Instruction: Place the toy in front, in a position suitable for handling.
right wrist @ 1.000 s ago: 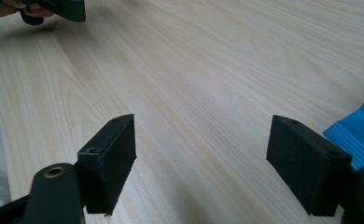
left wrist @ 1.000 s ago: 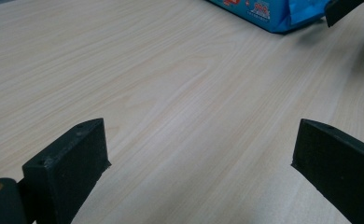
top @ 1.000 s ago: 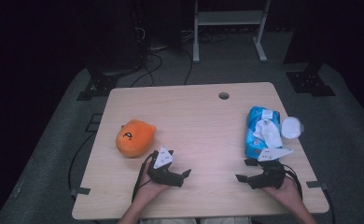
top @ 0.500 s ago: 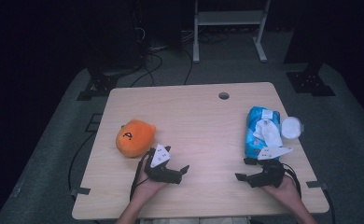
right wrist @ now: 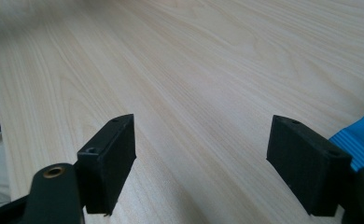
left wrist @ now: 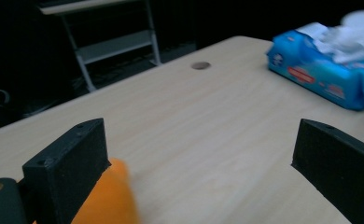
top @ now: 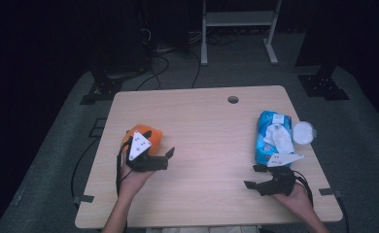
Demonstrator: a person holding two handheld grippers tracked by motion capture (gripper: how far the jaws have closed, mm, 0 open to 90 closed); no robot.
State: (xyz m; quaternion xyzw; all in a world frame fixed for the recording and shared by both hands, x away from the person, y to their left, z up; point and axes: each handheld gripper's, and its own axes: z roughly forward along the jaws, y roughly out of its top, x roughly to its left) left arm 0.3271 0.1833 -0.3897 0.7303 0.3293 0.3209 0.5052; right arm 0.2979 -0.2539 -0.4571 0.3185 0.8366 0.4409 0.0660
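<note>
An orange plush toy (top: 146,134) lies at the left of the wooden table (top: 207,126). My left gripper (top: 159,143) is right beside it, partly over its near side, jaws open and pointing right. In the left gripper view the orange toy (left wrist: 108,196) shows by the left jaw of that gripper (left wrist: 199,168), with nothing between the jaws. A blue wipes pack (top: 274,138) with a white wipe sticking out lies at the right. My right gripper (top: 254,176) rests open just in front of it. In the right gripper view, bare table lies between the open jaws of my right gripper (right wrist: 201,158), with the pack's corner (right wrist: 357,140) at the right.
A round white lid (top: 304,132) sits right of the wipes pack (left wrist: 329,70). A cable hole (top: 233,99) is near the table's far edge. A metal rack (top: 238,19) and cables stand on the floor beyond.
My left gripper has moved forward and left, up against the orange toy. The right gripper has stayed where it was.
</note>
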